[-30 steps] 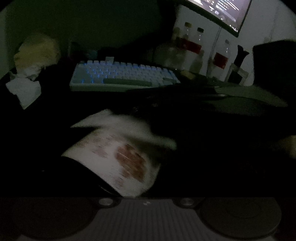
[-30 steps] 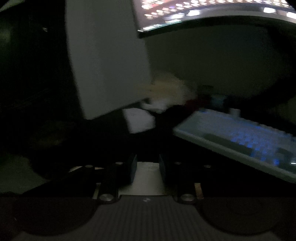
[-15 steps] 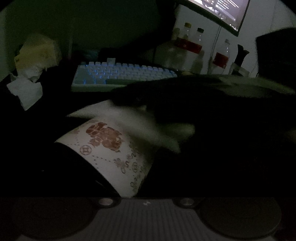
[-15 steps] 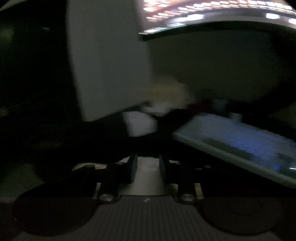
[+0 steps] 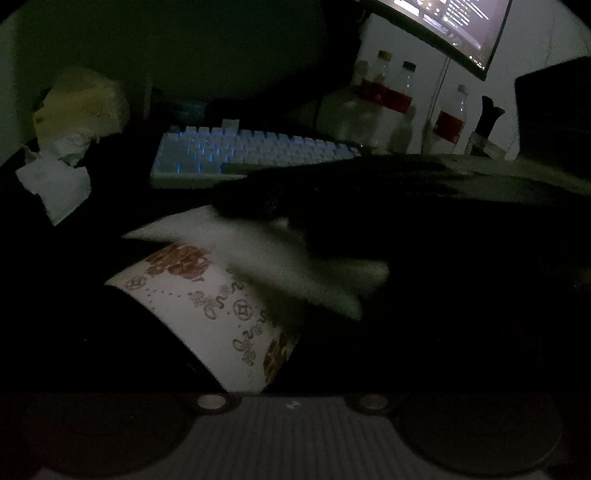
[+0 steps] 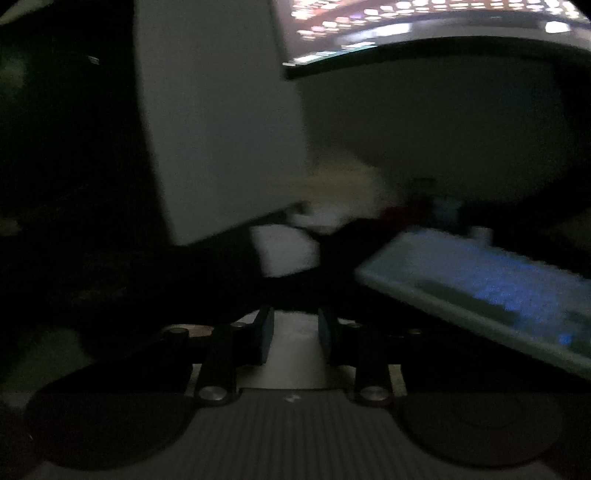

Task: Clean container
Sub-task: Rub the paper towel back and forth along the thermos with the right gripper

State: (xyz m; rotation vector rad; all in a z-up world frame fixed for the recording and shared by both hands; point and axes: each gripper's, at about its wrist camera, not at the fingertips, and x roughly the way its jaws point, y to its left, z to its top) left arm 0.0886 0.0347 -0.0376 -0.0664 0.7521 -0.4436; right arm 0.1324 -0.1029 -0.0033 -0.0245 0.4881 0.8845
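Note:
A white paper cup [image 5: 207, 314] with brown prints lies tilted right in front of my left gripper [image 5: 258, 332], mouth pointing away to the upper right. The left fingers are black against the dark; they flank the cup and appear shut on it. My right gripper [image 5: 269, 203] reaches in from the right as a dark shape above the cup's mouth. It is shut on a white tissue [image 5: 295, 269] that lies over the cup's rim. In the right wrist view the tissue [image 6: 295, 339] shows pale between the right gripper [image 6: 295, 332] pads.
A backlit keyboard [image 5: 251, 155] lies behind the cup, with several bottles [image 5: 399, 107] and a monitor [image 5: 454, 29] at the back right. Crumpled tissue [image 5: 55, 184] and a yellow bundle [image 5: 81, 107] sit at the far left. The room is very dark.
The cup's brown print has turned around under the tissue, showing a different side now. The tissue has slid along the rim. Both hands have stayed in place.

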